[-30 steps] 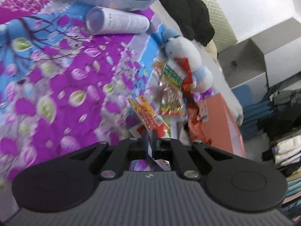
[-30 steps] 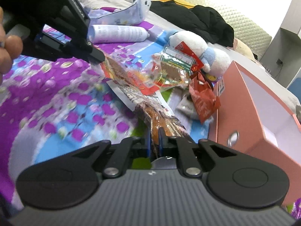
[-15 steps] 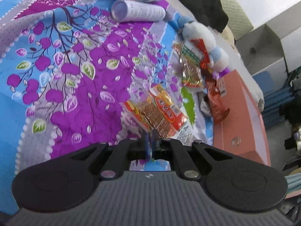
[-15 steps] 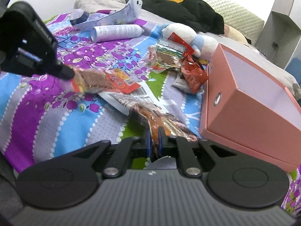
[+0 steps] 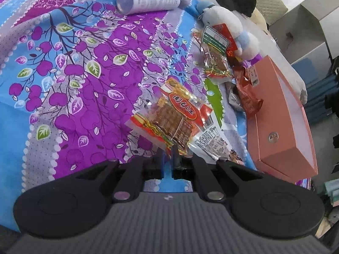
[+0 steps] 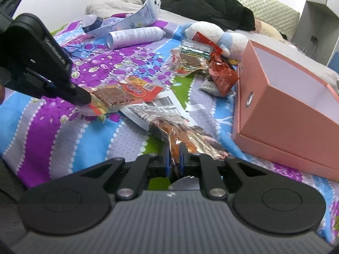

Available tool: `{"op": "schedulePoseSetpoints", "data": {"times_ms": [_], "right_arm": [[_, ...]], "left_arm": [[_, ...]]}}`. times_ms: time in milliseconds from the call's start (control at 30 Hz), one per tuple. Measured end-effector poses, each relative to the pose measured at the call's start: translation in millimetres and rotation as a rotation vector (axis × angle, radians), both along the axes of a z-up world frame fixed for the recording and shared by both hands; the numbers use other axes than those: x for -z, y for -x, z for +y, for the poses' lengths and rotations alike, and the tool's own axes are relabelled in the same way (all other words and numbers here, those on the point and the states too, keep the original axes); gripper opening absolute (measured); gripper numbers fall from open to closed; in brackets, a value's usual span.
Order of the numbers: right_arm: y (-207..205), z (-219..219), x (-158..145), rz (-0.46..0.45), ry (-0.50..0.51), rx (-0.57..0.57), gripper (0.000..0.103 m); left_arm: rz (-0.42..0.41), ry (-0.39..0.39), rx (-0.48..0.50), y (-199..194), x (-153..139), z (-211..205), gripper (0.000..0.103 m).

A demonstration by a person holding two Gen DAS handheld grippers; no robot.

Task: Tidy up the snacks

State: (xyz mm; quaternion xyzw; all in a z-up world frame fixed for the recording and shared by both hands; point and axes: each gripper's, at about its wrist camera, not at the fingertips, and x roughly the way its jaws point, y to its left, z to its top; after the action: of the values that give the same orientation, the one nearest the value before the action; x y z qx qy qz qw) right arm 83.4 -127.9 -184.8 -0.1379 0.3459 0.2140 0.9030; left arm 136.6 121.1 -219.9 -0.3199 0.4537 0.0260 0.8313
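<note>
A bed covered with a purple, blue and grey floral bedspread (image 5: 80, 80) fills both views. At its right side lies an open salmon-pink cardboard box (image 6: 281, 114) with a white interior, which holds nothing that shows. Behind the box sits a white and pale-blue plush toy (image 6: 214, 35), and farther back a white cylindrical spray can (image 6: 135, 37) lies on its side near a heap of black clothing (image 6: 214, 10). Just beside the plush toy rests a clear packet with a green-and-white header (image 6: 191, 56), touching a crumpled dark red foil packet (image 6: 221, 76) next to the box. The left gripper (image 5: 167, 158) has its jaws pressed together on the edge of a flat orange-and-red snack packet with a clear window (image 5: 173, 116), holding it above the bedspread. The right gripper (image 6: 175, 154) pinches a crinkled clear packet of orange-brown snack strips (image 6: 180, 135); its jaws have just been opening slightly, with the wrapper between them. That packet stretches toward a white printed label (image 6: 161, 105) lying under the left-held packet.
</note>
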Motion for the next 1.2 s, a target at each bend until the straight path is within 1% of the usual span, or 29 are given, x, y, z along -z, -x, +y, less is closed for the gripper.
{"op": "schedulePoseSetpoints", "data": {"times_ms": [133,200,233,267,300,367,400,467,500,567,633,700,800,900,967,1033,1100,1167,1200], "right_arm": [[-0.9,-1.9,0.1,0.021,-0.039,-0.005,0.015],[-1.0,-2.2,-0.5,0.024,-0.060,-0.009,0.021],[-1.1,-3.0,-0.9,0.027,-0.085,-0.016,0.023],[-1.6,-3.3,-0.9,0.036,-0.104,-0.020,0.039],[-2.6,-3.4,-1.0,0.046,-0.119,-0.024,0.063],[-3.9,-4.6,-2.2,0.057,-0.170,-0.044,0.081],[-4.2,-4.4,-3.0,0.053,-0.184,-0.051,0.081],[-5.4,-1.7,-3.8,0.030,-0.178,-0.054,0.081],[-6.6,-1.1,-3.6,0.020,-0.178,-0.058,0.082],[-10.8,-1.8,-2.4,0.020,-0.199,-0.068,0.082],[-15.4,-3.9,-0.3,0.020,-0.222,-0.062,0.083],[-19.0,-5.2,1.7,0.015,-0.230,-0.055,0.083],[-22.1,-6.6,4.6,0.014,-0.247,-0.053,0.083],[-22.9,-6.1,8.5,-0.010,-0.227,-0.060,0.083],[-24.7,-5.7,10.7,-0.027,-0.209,-0.075,0.083],[-30.1,-6.7,12.9,-0.010,-0.205,-0.085,0.083],[-35.9,-5.6,15.5,0.007,-0.189,-0.079,0.083],[-42.0,-2.7,18.1,0.033,-0.150,-0.085,0.083],[-43.1,-2.7,18.4,0.036,-0.150,-0.093,0.083]], "left_arm": [[0.023,-0.019,0.019,2.7,-1.9,3.3,0.005],[0.033,-0.015,0.023,5.8,-2.4,6.1,0.005],[0.042,-0.022,0.021,7.0,-3.0,7.8,0.011],[0.048,-0.035,0.012,8.5,-3.9,9.9,0.019],[0.053,-0.046,0.000,9.9,-4.6,12.7,0.023],[0.053,-0.056,-0.010,10.9,-6.5,18.5,0.044],[0.047,-0.063,-0.010,11.1,-8.1,21.4,0.049],[0.047,-0.092,0.013,8.2,-11.6,24.4,0.067],[0.045,-0.112,0.026,6.2,-13.9,25.6,0.071],[0.024,-0.149,0.056,2.4,-20.4,26.9,0.081],[0.014,-0.196,0.087,-2.3,-26.2,25.3,0.088],[0.003,-0.236,0.124,-6.1,-30.7,22.9,0.090],[-0.008,-0.274,0.184,-11.8,-34.0,18.6,0.093],[-0.005,-0.357,0.249,-21.0,-34.8,11.1,0.094],[-0.010,-0.390,0.295,-27.2,-34.9,6.9,0.094],[-0.037,-0.420,0.334,-31.8,-36.2,2.7,0.094],[-0.033,-0.424,0.375,-39.4,-34.6,-1.2,0.094],[-0.034,-0.403,0.416,-45.8,-31.4,-3.4,0.094],[-0.030,-0.397,0.428,-49.3,-29.5,-4.1,0.094]]}}
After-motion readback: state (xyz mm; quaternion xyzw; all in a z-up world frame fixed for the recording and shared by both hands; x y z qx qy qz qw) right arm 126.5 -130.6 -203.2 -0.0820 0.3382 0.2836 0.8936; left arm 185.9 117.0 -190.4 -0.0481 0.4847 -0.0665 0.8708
